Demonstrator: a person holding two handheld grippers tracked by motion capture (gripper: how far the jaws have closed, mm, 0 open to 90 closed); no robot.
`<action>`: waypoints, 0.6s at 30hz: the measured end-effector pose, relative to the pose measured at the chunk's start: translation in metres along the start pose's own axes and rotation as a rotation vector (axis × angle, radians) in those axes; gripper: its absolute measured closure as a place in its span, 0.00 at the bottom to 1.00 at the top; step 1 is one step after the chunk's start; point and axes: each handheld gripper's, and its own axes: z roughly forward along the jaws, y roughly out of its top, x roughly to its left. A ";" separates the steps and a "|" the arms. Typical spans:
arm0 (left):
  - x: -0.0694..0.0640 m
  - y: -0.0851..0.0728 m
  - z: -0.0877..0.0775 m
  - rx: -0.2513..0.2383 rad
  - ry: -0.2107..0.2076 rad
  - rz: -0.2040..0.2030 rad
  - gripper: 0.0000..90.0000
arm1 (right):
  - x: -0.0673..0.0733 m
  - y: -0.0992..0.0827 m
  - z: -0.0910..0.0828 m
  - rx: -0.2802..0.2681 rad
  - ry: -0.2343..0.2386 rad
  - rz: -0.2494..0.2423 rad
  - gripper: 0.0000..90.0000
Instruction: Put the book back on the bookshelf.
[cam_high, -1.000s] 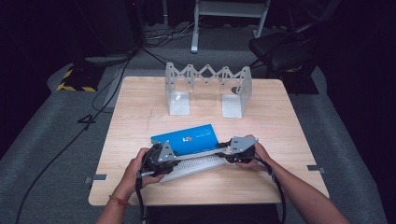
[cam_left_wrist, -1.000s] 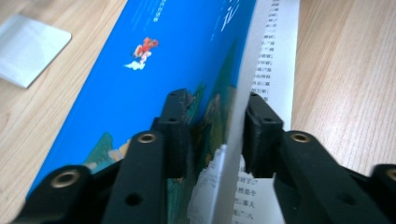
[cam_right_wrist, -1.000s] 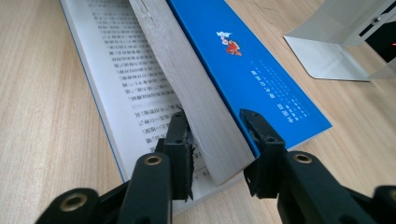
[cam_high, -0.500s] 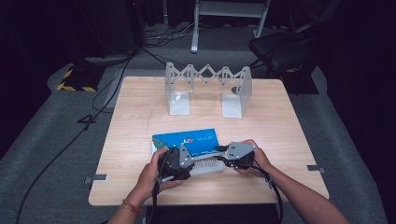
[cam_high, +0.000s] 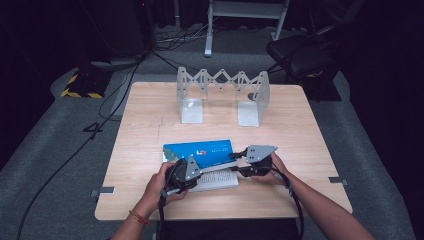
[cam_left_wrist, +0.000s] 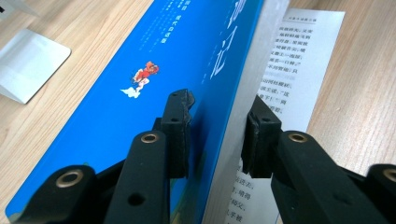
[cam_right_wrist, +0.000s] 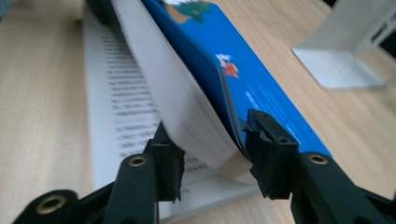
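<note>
A book with a blue cover (cam_high: 200, 150) lies part open near the table's front edge, one white printed page (cam_high: 220, 178) flat on the wood. The cover and the thick block of pages stand raised at a slant. My left gripper (cam_high: 199, 169) holds the book's left end. In the left gripper view, one jaw of the left gripper (cam_left_wrist: 217, 126) rests on the book's blue cover (cam_left_wrist: 140, 70) and the other on the page edges. My right gripper (cam_high: 236, 160) holds the right end. In the right gripper view, the right gripper (cam_right_wrist: 210, 154) is shut around the book's page block and cover (cam_right_wrist: 261, 79).
A grey expanding book rack (cam_high: 222, 95) with two upright end plates stands at the back middle of the wooden table (cam_high: 300, 130). A dark chair (cam_high: 300, 55) and cables lie on the floor beyond the table.
My left gripper has shifted a little to the right and toward the near edge, and more of the blue cover shows at its left. The right gripper has barely moved.
</note>
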 end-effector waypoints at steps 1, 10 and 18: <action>0.001 0.000 0.000 0.006 -0.009 -0.009 0.74 | -0.001 -0.001 0.000 -0.004 0.009 -0.012 0.68; 0.001 0.003 0.009 0.098 0.071 -0.059 0.54 | 0.023 0.014 -0.008 0.052 -0.060 -0.143 0.78; -0.005 0.026 0.019 0.051 0.117 -0.050 0.39 | 0.018 0.016 -0.039 0.040 -0.072 -0.111 0.80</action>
